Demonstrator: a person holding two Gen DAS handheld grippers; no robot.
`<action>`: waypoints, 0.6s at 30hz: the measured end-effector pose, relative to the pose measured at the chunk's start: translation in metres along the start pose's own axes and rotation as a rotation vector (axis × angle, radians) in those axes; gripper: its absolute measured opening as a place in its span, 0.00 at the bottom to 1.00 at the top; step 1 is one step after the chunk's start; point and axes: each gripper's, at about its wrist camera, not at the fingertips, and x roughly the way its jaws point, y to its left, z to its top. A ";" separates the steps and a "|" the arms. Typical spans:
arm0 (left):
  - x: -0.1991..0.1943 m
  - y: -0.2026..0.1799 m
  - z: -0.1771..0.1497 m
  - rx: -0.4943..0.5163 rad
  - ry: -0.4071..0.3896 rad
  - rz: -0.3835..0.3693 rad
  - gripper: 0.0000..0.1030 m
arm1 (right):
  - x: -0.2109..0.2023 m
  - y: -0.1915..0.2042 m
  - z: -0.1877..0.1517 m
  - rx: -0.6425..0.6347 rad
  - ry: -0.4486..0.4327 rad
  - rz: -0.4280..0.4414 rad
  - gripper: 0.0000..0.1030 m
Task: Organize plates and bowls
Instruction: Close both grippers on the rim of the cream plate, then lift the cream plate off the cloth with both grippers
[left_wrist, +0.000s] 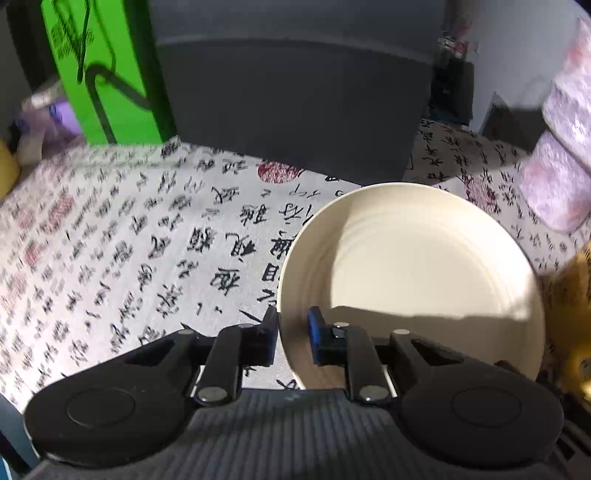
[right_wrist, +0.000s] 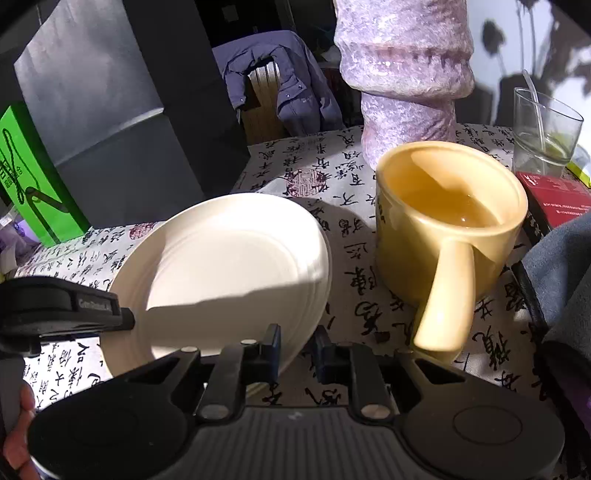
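A cream plate (left_wrist: 410, 273) is held tilted above the calligraphy tablecloth (left_wrist: 122, 240). My left gripper (left_wrist: 292, 328) is shut on the plate's near left rim. In the right wrist view the same plate (right_wrist: 221, 273) sits left of centre, and my right gripper (right_wrist: 297, 349) is shut on its near right rim. The left gripper (right_wrist: 66, 310) shows at the left edge of that view. A yellow bowl with a handle (right_wrist: 447, 229) stands on the cloth to the right of the plate.
A large dark grey box (left_wrist: 295, 92) stands at the back, a green box (left_wrist: 99, 70) to its left. A purple fuzzy column (right_wrist: 402, 77), a glass (right_wrist: 543, 133) and a red box (right_wrist: 554, 199) stand at the right.
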 end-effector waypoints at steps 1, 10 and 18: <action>0.000 -0.001 -0.001 0.008 -0.007 0.005 0.17 | 0.000 0.000 0.000 0.001 -0.004 0.003 0.17; -0.003 -0.001 -0.002 0.021 -0.034 0.008 0.16 | -0.001 -0.003 -0.001 0.011 -0.018 0.029 0.17; -0.009 -0.002 -0.004 0.021 -0.055 0.001 0.16 | -0.004 -0.003 -0.001 0.012 -0.031 0.024 0.17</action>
